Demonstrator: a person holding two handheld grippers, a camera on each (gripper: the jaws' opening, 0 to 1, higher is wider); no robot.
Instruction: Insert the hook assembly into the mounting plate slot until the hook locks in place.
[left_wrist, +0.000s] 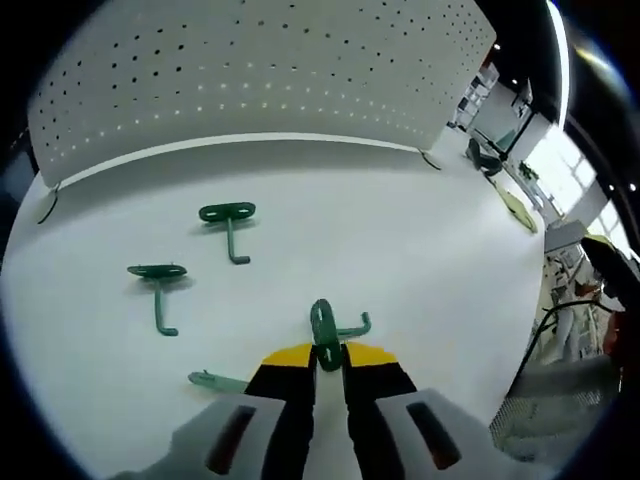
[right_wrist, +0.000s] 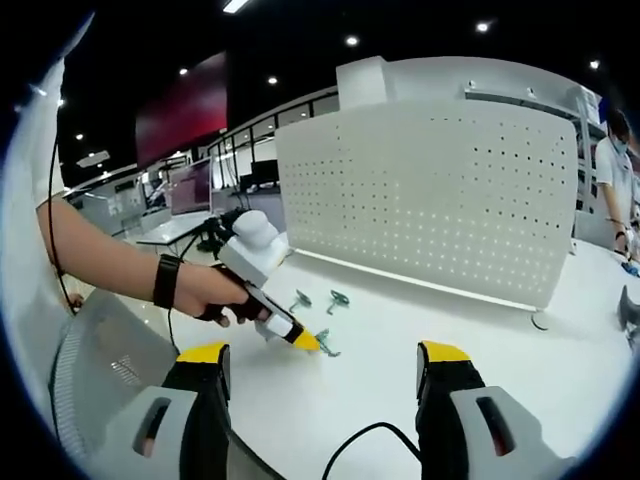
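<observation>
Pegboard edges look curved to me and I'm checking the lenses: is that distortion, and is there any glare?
Left gripper view: the pegboard bows strongly, fisheye distortion; bright windows wash out at right. Right gripper view: the pegboard bulges too; ceiling spotlights flare against the dark ceiling; the white table is evenly lit.

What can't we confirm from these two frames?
- Left gripper view: the lower end of the held hook is hidden between the left tool's tips.
- Left gripper view: a fourth green piece is partly covered by that tool's body.
- Right gripper view: the loose hooks are too small to count or tell apart.
- Either view: pegboard holes are too fine to pick a target slot.
</observation>
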